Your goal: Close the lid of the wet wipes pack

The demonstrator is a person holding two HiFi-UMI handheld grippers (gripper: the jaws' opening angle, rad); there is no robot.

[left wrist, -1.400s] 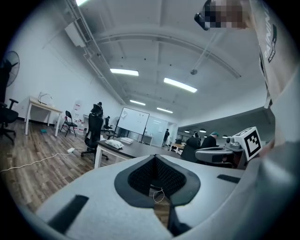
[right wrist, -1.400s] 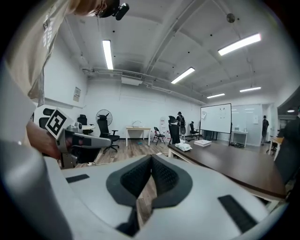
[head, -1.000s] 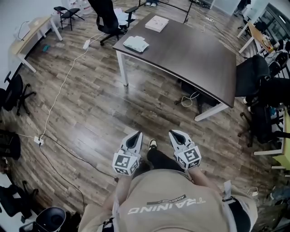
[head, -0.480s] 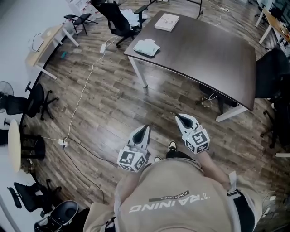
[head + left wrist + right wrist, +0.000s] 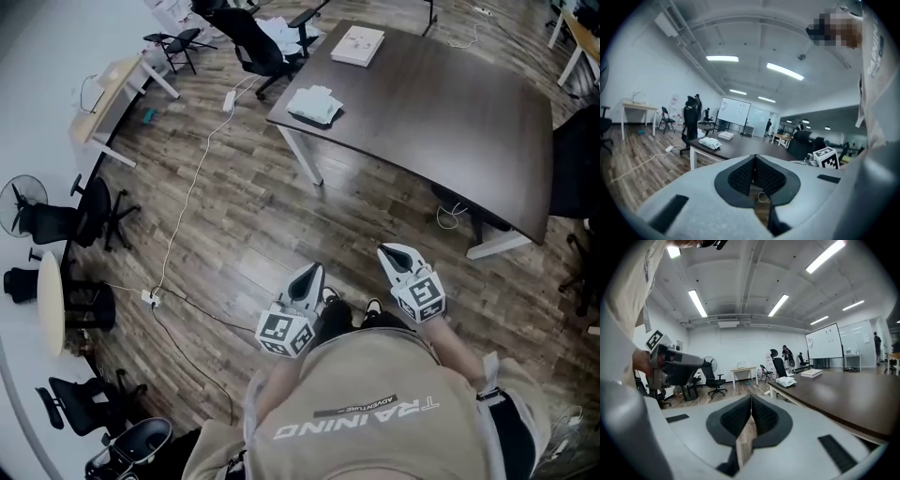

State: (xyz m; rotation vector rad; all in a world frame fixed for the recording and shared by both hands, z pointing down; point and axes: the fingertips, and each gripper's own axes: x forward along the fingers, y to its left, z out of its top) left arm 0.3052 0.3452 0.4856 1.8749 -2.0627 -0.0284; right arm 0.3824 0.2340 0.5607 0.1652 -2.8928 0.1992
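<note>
The person stands on the wooden floor (image 5: pixel 234 225), well apart from the dark counter (image 5: pixel 441 103). The wet wipes pack (image 5: pixel 314 103) lies near the counter's left corner, at about 12 o'clock from the person; its lid is too small to make out. A flat white box (image 5: pixel 358 45) sits farther back, at 1 o'clock from the pack. The left hand-held gripper (image 5: pixel 312 272) and the right hand-held gripper (image 5: pixel 389 251) are held close to the body, each with its jaws pressed together on nothing.

Dark table (image 5: pixel 441 103), wet wipes pack (image 5: pixel 314 105) and flat white box (image 5: pixel 358 45) on it
</note>
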